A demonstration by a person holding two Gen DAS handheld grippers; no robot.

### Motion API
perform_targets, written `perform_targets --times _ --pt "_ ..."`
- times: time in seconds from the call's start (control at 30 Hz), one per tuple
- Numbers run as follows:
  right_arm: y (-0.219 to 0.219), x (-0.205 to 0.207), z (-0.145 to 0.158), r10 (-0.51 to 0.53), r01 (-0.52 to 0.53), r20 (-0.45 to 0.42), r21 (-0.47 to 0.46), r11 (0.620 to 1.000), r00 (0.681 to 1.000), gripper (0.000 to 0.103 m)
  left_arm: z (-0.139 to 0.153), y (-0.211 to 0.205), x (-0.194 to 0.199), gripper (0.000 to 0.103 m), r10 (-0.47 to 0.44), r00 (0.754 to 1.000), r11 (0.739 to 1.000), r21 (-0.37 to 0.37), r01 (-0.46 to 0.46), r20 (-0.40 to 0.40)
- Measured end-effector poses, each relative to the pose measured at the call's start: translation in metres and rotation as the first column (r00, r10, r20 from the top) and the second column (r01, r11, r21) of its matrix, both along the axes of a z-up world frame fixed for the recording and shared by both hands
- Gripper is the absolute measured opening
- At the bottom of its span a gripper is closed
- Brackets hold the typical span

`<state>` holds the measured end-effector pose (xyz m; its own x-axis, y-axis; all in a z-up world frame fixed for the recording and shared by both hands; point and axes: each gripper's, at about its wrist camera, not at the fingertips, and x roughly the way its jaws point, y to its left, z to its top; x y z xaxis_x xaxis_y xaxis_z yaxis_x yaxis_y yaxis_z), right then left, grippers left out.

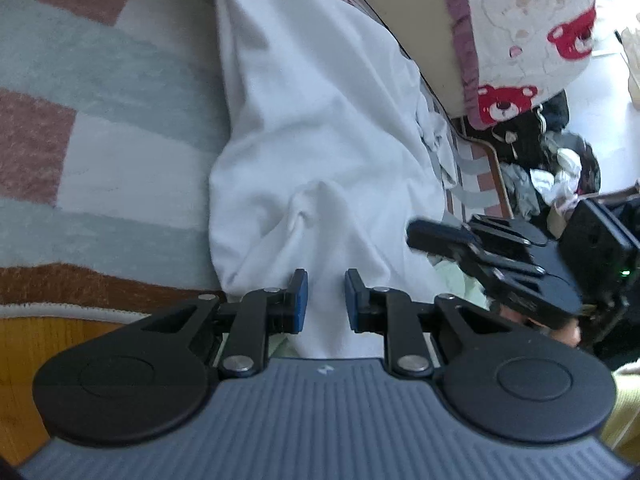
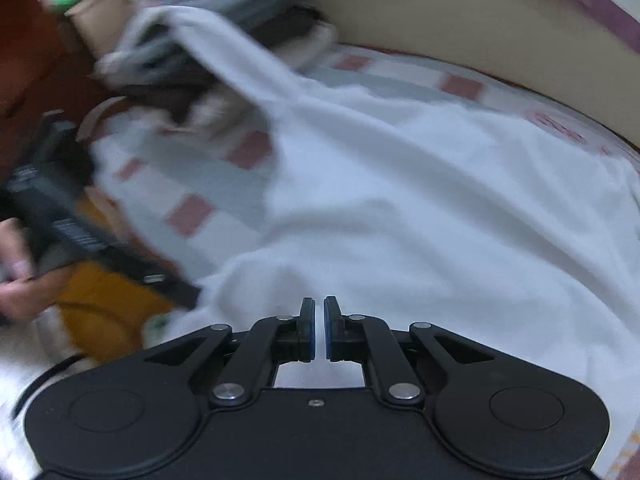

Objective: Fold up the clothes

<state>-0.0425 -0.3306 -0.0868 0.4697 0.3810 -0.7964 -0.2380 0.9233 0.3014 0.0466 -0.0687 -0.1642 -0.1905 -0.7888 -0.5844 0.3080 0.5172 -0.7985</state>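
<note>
The white garment (image 1: 320,120) is seen as soft matt cloth; the rug (image 1: 100,140) as fuzzy pile; the floor (image 1: 36,344) as glossy wood.

Garment (image 1: 320,128) on rug (image 1: 100,140), cushion (image 1: 528,36) right, clothes pile (image 1: 560,176) behind.

A rug (image 1: 100,92) checked in pale blue, white and pink covers the floor; a white garment (image 1: 320,128) lies spread across it, beside a cream cushion (image 1: 404,12).
</note>
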Motion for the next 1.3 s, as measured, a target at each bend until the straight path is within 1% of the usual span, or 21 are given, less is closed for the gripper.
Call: perform_targets --times 0.03,0.13,0.2,0.23,0.33,0.37,0.43,0.47,0.57,0.6,0.63,0.67,0.7,0.73,0.77,0.87,0.97,1.1,1.17,1.27,1.3 --pt "0.003 -0.001 -0.001 0.033 -0.032 -0.018 0.028 0.999 0.999 0.009 0.001 0.0 -0.001 0.019 -0.004 1.0 1.0 0.011 0.004 0.007" --pt "0.016 0.003 -0.02 0.072 -0.07 -0.116 0.021 0.997 0.991 0.009 0.002 0.003 0.0 0.019 0.001 1.0 1.0 0.029 -0.002 0.018" --pt "0.023 0.005 -0.035 0.077 -0.071 -0.168 0.043 0.997 0.983 0.009 0.01 0.007 0.001 0.019 0.018 0.998 1.0 0.017 -0.019 0.06" --pt "0.026 0.006 -0.041 0.087 -0.074 -0.193 0.076 0.994 0.977 0.009 0.014 0.008 0.002 0.02 0.027 0.996 1.0 0.009 -0.028 0.086" --pt "0.03 0.004 -0.047 0.119 -0.084 -0.202 0.172 0.982 0.972 0.009 0.03 0.01 0.002 0.021 0.039 0.987 0.999 -0.026 -0.036 0.154" --pt "0.032 0.003 -0.048 0.129 -0.087 -0.203 0.203 0.975 0.971 0.009 0.034 0.008 0.002 0.024 0.036 0.985 0.999 -0.041 -0.03 0.166" --pt "0.034 0.002 -0.052 0.142 -0.085 -0.206 0.266 0.96 0.968 0.009 0.038 0.003 -0.001 0.042 0.011 0.984 0.998 -0.056 -0.001 0.175" --pt "0.035 0.001 -0.052 0.146 -0.08 -0.206 0.295 0.952 0.968 0.01 0.039 -0.001 -0.004 0.046 -0.012 0.984 0.998 -0.051 0.022 0.177" --pt "0.039 -0.003 -0.048 0.157 -0.097 -0.189 0.292 0.951 0.969 0.012 0.033 -0.013 -0.013 0.048 -0.092 0.975 0.996 0.04 0.086 0.201" --pt "0.04 -0.005 -0.046 0.161 -0.103 -0.183 0.289 0.952 0.97 0.012 0.029 -0.017 -0.016 0.045 -0.113 0.972 0.991 0.088 0.097 0.206" --pt "0.042 -0.006 -0.045 0.164 -0.109 -0.177 0.285 0.952 0.97 0.012 0.023 -0.018 -0.016 0.032 -0.122 0.971 0.985 0.143 0.093 0.204" --pt "0.04 -0.007 -0.042 0.161 -0.113 -0.169 0.263 0.958 0.972 0.014 0.017 -0.016 -0.016 0.024 -0.12 0.972 0.979 0.185 0.083 0.2" --pt "0.038 -0.008 -0.04 0.156 -0.115 -0.161 0.236 0.965 0.974 0.02 0.013 -0.014 -0.013 0.015 -0.106 0.978 0.978 0.198 0.069 0.182" --pt "0.036 -0.009 -0.037 0.151 -0.118 -0.153 0.209 0.971 0.977 0.037 0.009 -0.01 -0.01 0.014 -0.085 0.985 0.98 0.19 0.055 0.152" --pt "0.033 -0.009 -0.035 0.141 -0.114 -0.143 0.176 0.978 0.98 0.047 0.007 -0.006 -0.007 0.014 -0.067 0.989 0.983 0.18 0.043 0.132" --pt "0.025 -0.009 -0.031 0.105 -0.097 -0.11 0.072 0.993 0.988 0.048 0.007 0.003 -0.001 0.014 -0.024 0.995 0.989 0.148 0.009 0.097" --pt "0.026 -0.004 -0.035 0.109 -0.111 -0.114 -0.008 0.994 0.987 0.047 0.006 0.007 0.002 0.014 0.001 0.998 0.992 0.127 -0.01 0.066" --pt "0.037 -0.001 -0.038 0.146 -0.158 -0.099 -0.126 0.979 0.984 0.047 0.006 0.007 0.001 0.014 -0.01 0.997 0.99 0.141 0.0 0.07" --pt "0.045 0.001 -0.038 0.161 -0.182 -0.11 -0.223 0.958 0.981 0.047 0.008 0.005 -0.001 0.014 -0.022 0.996 0.988 0.153 0.008 0.09" --pt "0.047 0.002 -0.035 0.15 -0.177 -0.112 -0.29 0.94 0.982 0.046 0.009 0.005 -0.002 0.014 -0.025 0.995 0.988 0.155 0.01 0.096" --pt "0.042 0.003 -0.034 0.134 -0.157 -0.103 -0.252 0.955 0.986 0.047 0.009 0.007 -0.001 0.014 -0.023 0.995 0.988 0.153 0.008 0.092"
